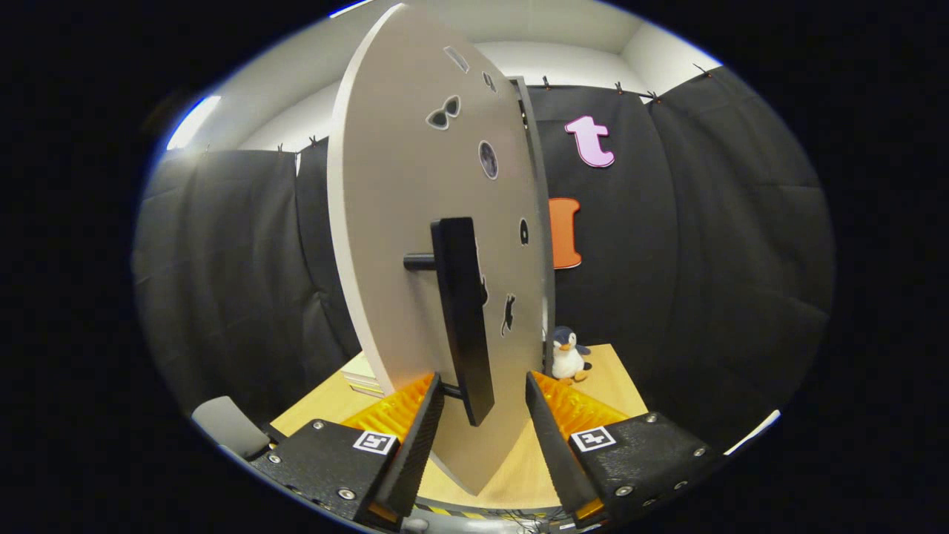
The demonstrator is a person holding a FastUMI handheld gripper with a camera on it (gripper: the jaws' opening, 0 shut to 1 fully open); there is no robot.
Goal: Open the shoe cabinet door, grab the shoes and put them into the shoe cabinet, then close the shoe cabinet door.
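Note:
The shoe cabinet door (400,222) is a pale panel with small dark stickers, swung out towards me and seen at a steep angle. Its black bar handle (463,319) stands upright on a short black peg. My gripper (483,400) is open, and the handle's lower end hangs between the fingers, close to the left finger (415,445). The right finger (552,445) stands apart from the handle, in front of the panel's lower part. Behind the door's far edge runs the thin grey edge of the cabinet (540,222).
A small penguin plush (569,356) sits on the wooden tabletop (615,378) just beyond the right finger. A pale flat stack (363,380) lies under the door's left side. A grey rounded object (226,426) is at the near left. Black cloth walls surround the table.

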